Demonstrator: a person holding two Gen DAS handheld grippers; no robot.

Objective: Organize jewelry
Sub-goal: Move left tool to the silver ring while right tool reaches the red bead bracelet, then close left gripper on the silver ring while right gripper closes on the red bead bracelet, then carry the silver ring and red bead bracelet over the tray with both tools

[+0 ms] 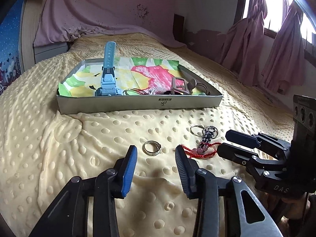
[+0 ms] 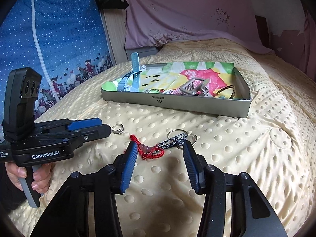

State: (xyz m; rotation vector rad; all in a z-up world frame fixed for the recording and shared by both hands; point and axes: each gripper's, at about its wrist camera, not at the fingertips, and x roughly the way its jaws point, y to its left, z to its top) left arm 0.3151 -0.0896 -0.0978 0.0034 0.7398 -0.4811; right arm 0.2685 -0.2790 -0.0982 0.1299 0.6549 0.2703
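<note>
A grey tray on the yellow blanket holds a blue watch, a metal buckle and thin bangles. Loose on the blanket lie a silver ring, a red cord bracelet with pink beads and a keychain with rings. My left gripper is open and empty, just short of the ring. My right gripper is open and empty, straddling the red bracelet.
The bed's yellow dotted blanket spreads all around. A pink sheet hangs behind the bed. Pink curtains and a window are on the right. A blue patterned panel stands on the left.
</note>
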